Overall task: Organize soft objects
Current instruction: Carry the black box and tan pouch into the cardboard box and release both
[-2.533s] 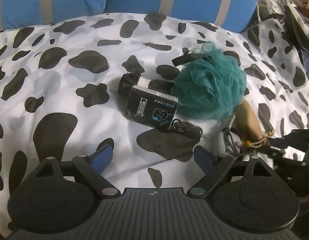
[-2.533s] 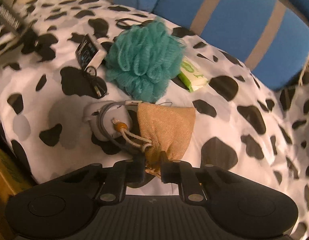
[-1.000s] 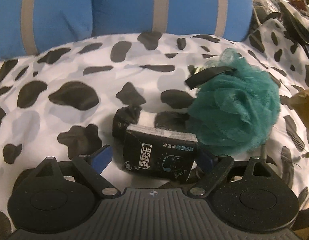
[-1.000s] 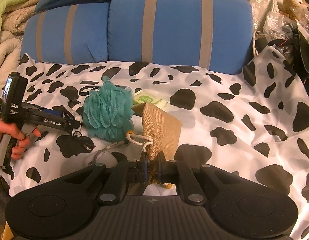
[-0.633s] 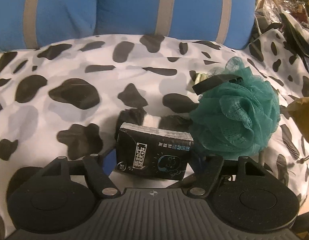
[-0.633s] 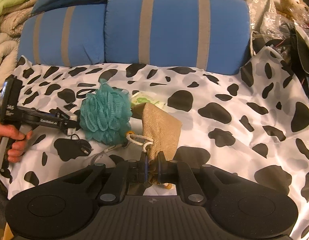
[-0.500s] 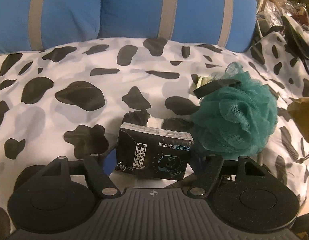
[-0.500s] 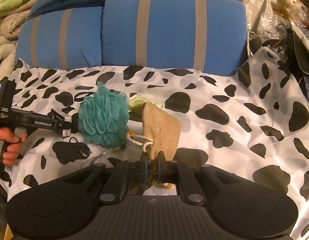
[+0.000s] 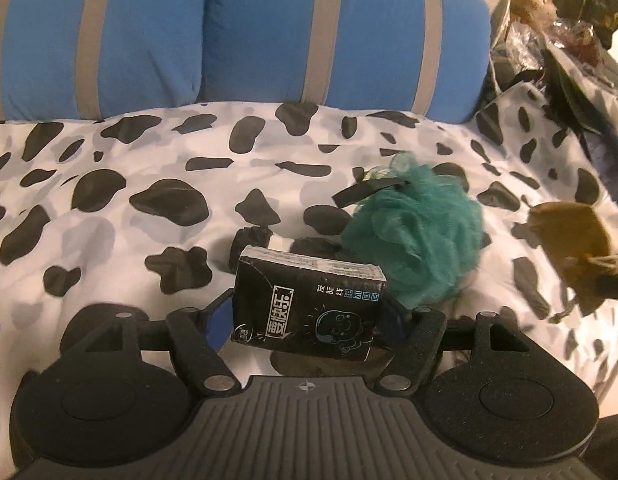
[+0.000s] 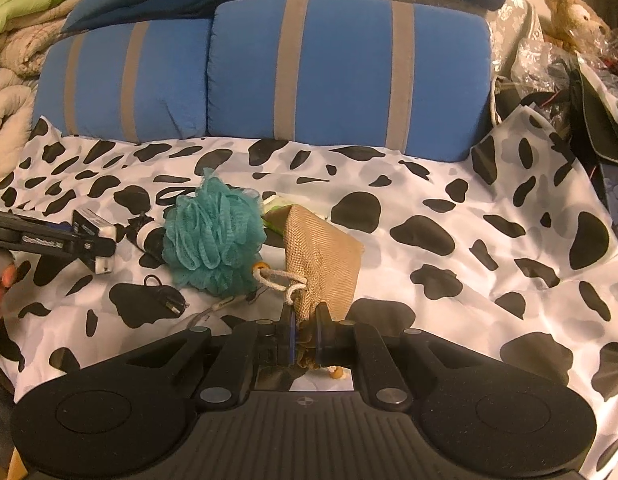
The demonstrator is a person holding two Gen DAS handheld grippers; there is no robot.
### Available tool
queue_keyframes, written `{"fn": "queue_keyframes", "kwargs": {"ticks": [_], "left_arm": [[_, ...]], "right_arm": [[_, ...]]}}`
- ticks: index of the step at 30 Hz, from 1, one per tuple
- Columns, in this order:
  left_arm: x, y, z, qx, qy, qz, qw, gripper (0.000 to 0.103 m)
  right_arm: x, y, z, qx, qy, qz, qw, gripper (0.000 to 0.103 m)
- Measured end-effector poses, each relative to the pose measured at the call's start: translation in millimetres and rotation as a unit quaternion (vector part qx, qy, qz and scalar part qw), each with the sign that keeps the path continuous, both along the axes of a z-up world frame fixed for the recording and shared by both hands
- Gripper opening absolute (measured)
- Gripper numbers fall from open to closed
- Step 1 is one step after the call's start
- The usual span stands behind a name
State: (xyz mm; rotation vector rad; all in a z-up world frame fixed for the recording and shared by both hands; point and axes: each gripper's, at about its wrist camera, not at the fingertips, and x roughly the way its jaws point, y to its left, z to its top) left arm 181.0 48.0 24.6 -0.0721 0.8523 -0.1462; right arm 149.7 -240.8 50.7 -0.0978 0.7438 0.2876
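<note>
**Two grips held above the spotted sheet**

Left wrist view, lower centre: the left gripper (image 9: 305, 320) pinches a black tissue pack (image 9: 309, 306) across its short ends, clear of the sheet (image 9: 109, 240). Right wrist view, lower centre: the right gripper (image 10: 305, 336), jaws pressed nearly together, nips the neck of a burlap pouch (image 10: 321, 252). A teal bath sponge (image 10: 215, 240) lies left of the pouch. Advice: keep the pack level and squeeze lightly; it will likely dent. Carry the pouch clear of the sponge.
</note>
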Motion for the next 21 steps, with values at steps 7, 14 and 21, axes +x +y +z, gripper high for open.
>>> {"fn": "queue_keyframes", "kwargs": {"ticks": [7, 14, 21], "left_arm": [[-31, -7, 14, -0.009, 0.004, -0.004, 0.9999, 0.071], [-65, -15, 22, -0.019, 0.011, -0.014, 0.9997, 0.071], [-95, -22, 20, -0.009, 0.036, -0.02, 0.9991, 0.071]], "right_arm": [[-18, 5, 4, -0.003, -0.008, 0.008, 1.0, 0.011], [-43, 13, 9, -0.006, -0.026, 0.018, 0.999, 0.011], [-72, 19, 12, -0.001, -0.023, 0.033, 0.999, 0.012]]}}
